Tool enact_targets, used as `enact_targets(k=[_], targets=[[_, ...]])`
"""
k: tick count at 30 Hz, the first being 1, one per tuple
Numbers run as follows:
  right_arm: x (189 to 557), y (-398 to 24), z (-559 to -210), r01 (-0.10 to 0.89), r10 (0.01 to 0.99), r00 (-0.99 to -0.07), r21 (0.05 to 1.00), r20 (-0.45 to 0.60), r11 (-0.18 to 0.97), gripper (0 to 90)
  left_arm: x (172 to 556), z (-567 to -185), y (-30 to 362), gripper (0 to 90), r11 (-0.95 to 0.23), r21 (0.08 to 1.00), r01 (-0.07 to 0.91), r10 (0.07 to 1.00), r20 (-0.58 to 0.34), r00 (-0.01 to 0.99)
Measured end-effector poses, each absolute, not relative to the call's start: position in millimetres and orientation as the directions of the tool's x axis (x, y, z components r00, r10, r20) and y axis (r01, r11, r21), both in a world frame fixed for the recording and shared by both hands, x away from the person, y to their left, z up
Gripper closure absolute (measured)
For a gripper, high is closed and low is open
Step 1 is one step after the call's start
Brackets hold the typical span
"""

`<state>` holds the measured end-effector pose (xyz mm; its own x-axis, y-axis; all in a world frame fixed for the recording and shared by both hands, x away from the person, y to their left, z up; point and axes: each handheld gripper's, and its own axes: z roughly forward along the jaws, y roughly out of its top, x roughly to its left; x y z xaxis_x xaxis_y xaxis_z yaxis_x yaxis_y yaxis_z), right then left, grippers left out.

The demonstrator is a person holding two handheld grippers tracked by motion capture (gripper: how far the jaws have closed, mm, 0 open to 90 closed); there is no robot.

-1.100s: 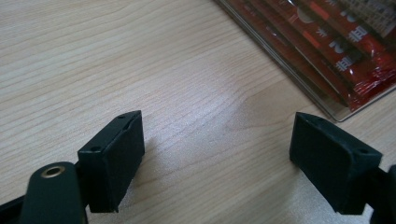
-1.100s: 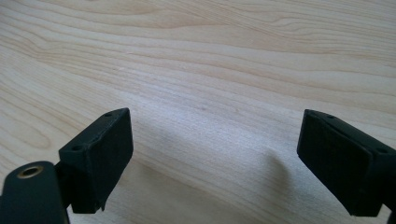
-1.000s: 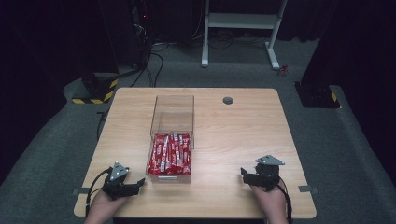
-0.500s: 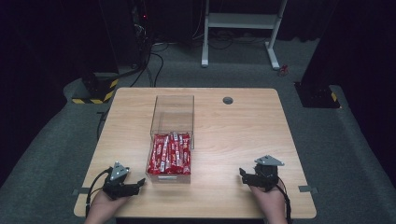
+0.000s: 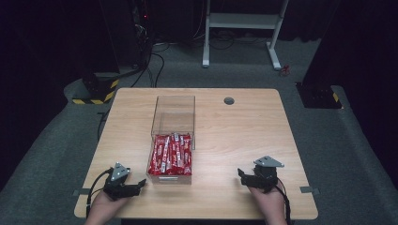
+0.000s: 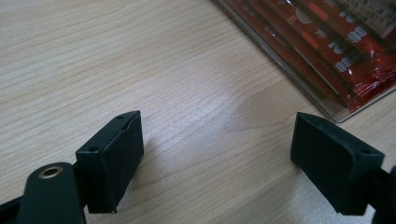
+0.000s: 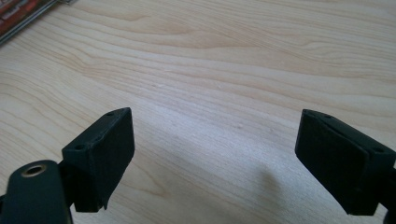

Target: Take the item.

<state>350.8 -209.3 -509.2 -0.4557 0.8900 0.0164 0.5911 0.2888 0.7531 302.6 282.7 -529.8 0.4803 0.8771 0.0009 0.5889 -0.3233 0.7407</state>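
Observation:
A clear plastic box (image 5: 172, 123) stands in the middle of the wooden table (image 5: 244, 136), its near half packed with several red snack packets (image 5: 171, 154). My left gripper (image 5: 139, 184) rests near the front edge, just left of the box's near corner, open with bare wood between its jaws. In the left gripper view the red packets (image 6: 345, 51) and the box's corner lie at upper right of my left gripper (image 6: 217, 158). My right gripper (image 5: 241, 174) sits at the front right, open and pointing left; in the right gripper view my right gripper (image 7: 212, 158) frames bare wood.
A small dark round grommet (image 5: 229, 101) sits in the table's far side. Beyond the table are a white frame's legs (image 5: 274, 51), cables on grey carpet and a yellow-black striped base (image 5: 96, 91). Bare wood stretches between the box and the right gripper.
The right gripper has edged slightly nearer the front edge. The left gripper and the box are unchanged.

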Motion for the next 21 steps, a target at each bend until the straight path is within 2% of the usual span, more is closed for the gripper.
enact_targets(k=[10, 21], targets=[[351.8, -203.3, -508.3, 0.575, 0.877, -0.480, 0.760, 0.016, 0.302, 12.5, 302.0, -529.9, 282.8, 17.6, -0.322, 0.742, 0.588, 0.876, -0.001, 0.482], [351.4, -193.1, -494.4, 0.513, 0.861, -0.509, 0.807, 0.011, 0.292, 12.6, 300.5, -529.7, 283.1, 17.6, -0.324, 0.739, 0.590, 0.876, 0.000, 0.482]])
